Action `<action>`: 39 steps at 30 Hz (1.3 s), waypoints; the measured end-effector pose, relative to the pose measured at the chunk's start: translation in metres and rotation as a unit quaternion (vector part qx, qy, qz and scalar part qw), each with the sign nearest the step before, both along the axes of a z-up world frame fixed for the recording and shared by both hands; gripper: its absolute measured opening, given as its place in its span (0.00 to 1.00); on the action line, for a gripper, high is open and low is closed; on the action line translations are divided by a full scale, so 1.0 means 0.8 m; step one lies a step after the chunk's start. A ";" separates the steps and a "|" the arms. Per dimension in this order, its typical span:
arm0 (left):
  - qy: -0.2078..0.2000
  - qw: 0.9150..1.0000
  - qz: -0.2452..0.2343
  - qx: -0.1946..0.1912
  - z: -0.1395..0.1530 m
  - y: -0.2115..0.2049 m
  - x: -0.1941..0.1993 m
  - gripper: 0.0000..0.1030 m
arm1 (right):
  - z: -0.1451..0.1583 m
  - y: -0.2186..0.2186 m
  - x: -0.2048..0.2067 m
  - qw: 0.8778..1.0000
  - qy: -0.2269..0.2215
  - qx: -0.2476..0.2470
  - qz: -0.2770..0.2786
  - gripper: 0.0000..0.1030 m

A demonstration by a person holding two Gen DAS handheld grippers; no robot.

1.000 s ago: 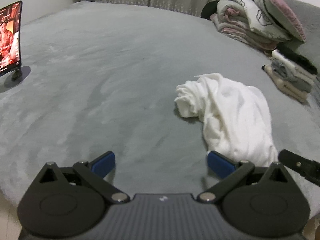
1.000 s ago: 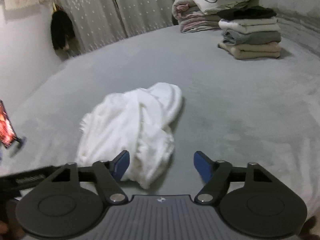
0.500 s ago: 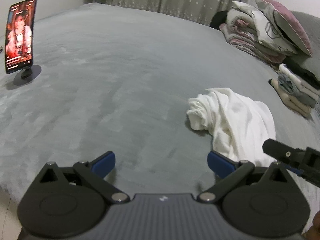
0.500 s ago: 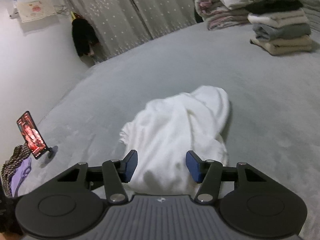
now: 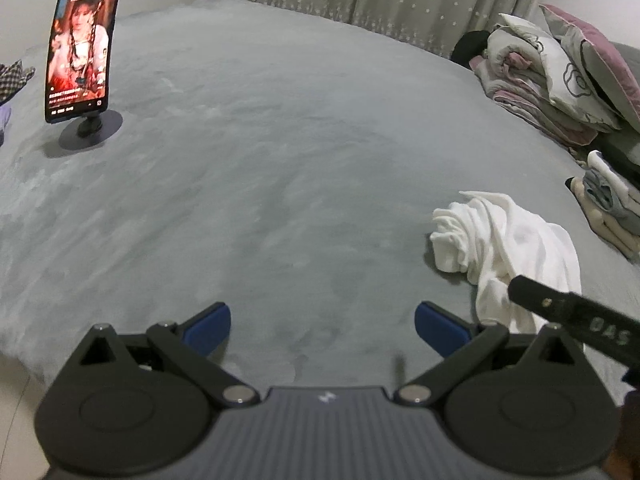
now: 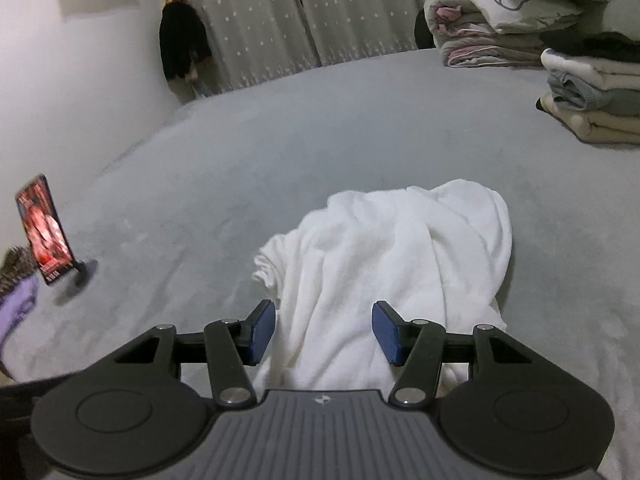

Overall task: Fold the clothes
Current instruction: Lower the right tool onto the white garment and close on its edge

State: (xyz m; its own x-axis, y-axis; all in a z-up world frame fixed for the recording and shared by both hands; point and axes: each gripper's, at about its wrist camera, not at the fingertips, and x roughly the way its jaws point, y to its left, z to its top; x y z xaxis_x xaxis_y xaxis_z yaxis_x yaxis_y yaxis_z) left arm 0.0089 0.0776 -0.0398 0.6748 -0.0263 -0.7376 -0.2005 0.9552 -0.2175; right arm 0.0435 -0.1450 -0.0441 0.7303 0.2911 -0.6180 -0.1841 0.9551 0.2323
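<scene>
**White garment crumpled on bed, right claw spread over it**

We see one white garment [image 6: 396, 256] lying bunched and unfolded on the grey bed [image 5: 248, 184], close to the near edge, right of the middle. A stack of folded clothes [image 6: 592, 96] sits toward the far right corner, with piled bedding [image 6: 496, 20] behind it. So we judge some pieces are already folded and this white one is left; it needs spreading flat before any fold.

Right claw [image 6: 324, 330] is spread, straddling the near end of the garment, nothing pinched. Left claw [image 5: 322, 326] is spread wide over bare bed, left of the garment, holding nothing.

No containers in view. A phone on a stand [image 5: 82, 52] stands near the left edge.
</scene>
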 end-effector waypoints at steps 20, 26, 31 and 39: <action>-0.012 0.999 -0.036 -0.030 0.002 -0.030 0.033 1.00 | 0.015 -0.078 -0.032 0.996 -0.025 0.038 -0.071 0.08; -0.012 0.997 -0.043 -0.062 -0.004 -0.046 0.061 0.99 | 0.021 -0.120 -0.045 0.993 -0.025 0.048 -0.106 0.08; -0.010 0.995 -0.040 -0.089 -0.011 -0.055 0.084 0.90 | 0.020 -0.156 -0.057 0.988 -0.023 0.049 -0.142 0.08; 0.000 0.991 -0.033 -0.133 -0.024 -0.061 0.104 0.70 | 0.024 -0.214 -0.075 0.977 -0.027 0.036 -0.209 0.08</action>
